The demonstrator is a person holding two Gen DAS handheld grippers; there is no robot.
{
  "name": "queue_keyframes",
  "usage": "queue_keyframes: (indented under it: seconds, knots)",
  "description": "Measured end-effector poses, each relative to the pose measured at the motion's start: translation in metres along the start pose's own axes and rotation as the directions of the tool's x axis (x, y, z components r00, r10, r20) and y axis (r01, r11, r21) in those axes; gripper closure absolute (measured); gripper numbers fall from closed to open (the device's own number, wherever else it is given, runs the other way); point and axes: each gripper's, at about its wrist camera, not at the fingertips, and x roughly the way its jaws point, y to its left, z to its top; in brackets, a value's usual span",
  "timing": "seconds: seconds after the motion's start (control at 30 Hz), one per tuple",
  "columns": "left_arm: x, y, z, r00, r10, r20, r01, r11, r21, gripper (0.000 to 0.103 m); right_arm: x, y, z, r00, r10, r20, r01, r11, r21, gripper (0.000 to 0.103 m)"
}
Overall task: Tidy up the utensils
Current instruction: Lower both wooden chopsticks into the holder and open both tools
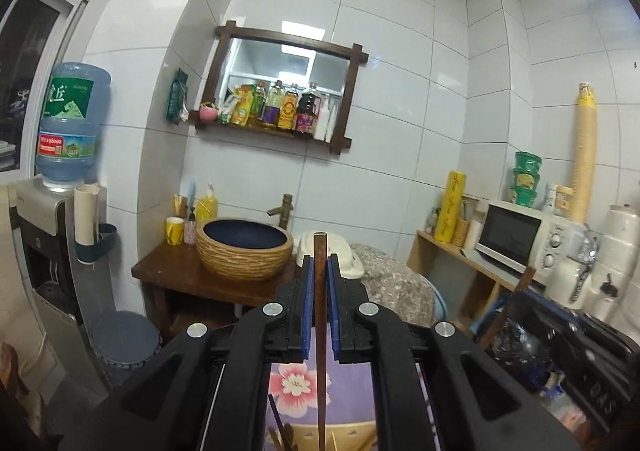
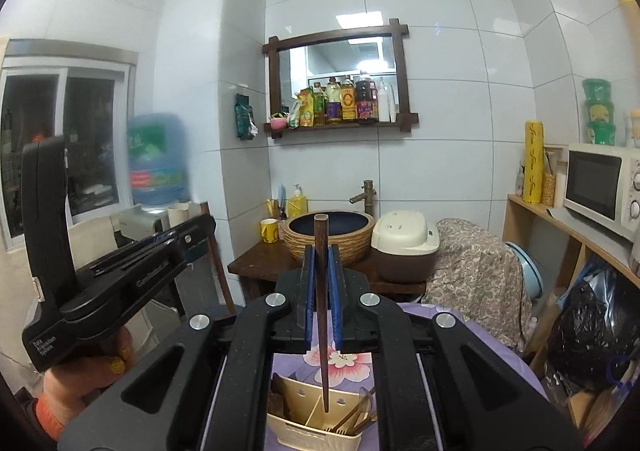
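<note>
A: We have a dark wooden chopstick (image 2: 321, 303) clamped in the right tool (image 2: 321, 251), its blue pads (image 2: 309, 291) pressed on either side of the stick. It stands nearly upright, thick end up above the pads, thin tip down over the cream utensil holder (image 2: 316, 427).

B: And the left tool (image 1: 320, 263) grips a second chopstick (image 1: 320, 331) the same way, thick end poking above the pads, the rest hanging down over the flowered purple cloth (image 1: 296, 383) on the counter.

A: We judge these sticks very light and stiff, so weight is no worry. The trouble is that they are slim and smooth: a narrow tapered stick can swivel between flat pads, or slide down if we loosen even a little.

B: Then we want to hold near the thick end, as we do now, where the pads have the most wood to bite on. Holding near the thin tip would give us less contact.

A: In the right view the tip hangs over the holder's divider (image 2: 312, 411), with a few brown utensils (image 2: 352, 421) already leaning in the right compartment. Which compartment the tip is aimed at, we cannot tell.

B: From the left view the holder is barely in sight at the bottom edge.
</note>
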Motion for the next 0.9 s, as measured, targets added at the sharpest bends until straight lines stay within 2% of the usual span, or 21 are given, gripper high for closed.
queue_keyframes:
  seconds: [0.07,0.23,0.37,0.6,0.8,0.87,0.9]
  knots:
    - [0.008,-0.001,-0.017,1.0,0.014,0.004,-0.014,1.0,0.006,0.095,0.012,0.002,-0.023,1.0,-0.013,-0.019,0.012,1.0,-0.018,0.095]
    - [0.024,0.004,-0.069,0.995,0.011,-0.099,-0.008,1.0,0.029,0.095,0.031,0.009,-0.071,0.996,-0.015,-0.093,0.012,0.999,-0.038,0.095]
    - [0.024,0.011,-0.094,0.985,-0.003,-0.17,0.011,0.999,0.048,0.095,0.038,0.013,-0.1,0.989,-0.016,-0.147,0.007,0.998,-0.063,0.095]
    - [0.022,0.016,-0.115,0.969,-0.027,-0.244,0.048,0.996,0.08,0.095,0.042,0.013,-0.129,0.979,-0.032,-0.201,0.015,0.996,-0.086,0.095]
    - [0.002,0.023,-0.111,0.975,-0.029,-0.221,0.045,0.997,0.07,0.094,0.029,0.013,-0.133,0.983,-0.045,-0.176,0.026,0.994,-0.109,0.094]
    - [-0.008,0.026,-0.109,0.979,-0.019,-0.205,0.034,0.997,0.066,0.092,0.021,0.015,-0.134,0.986,-0.056,-0.158,0.034,0.99,-0.136,0.086]
    - [-0.013,0.027,-0.109,0.979,-0.014,-0.201,0.027,0.997,0.066,0.086,0.019,0.015,-0.134,0.986,-0.062,-0.153,0.04,0.989,-0.142,0.072]
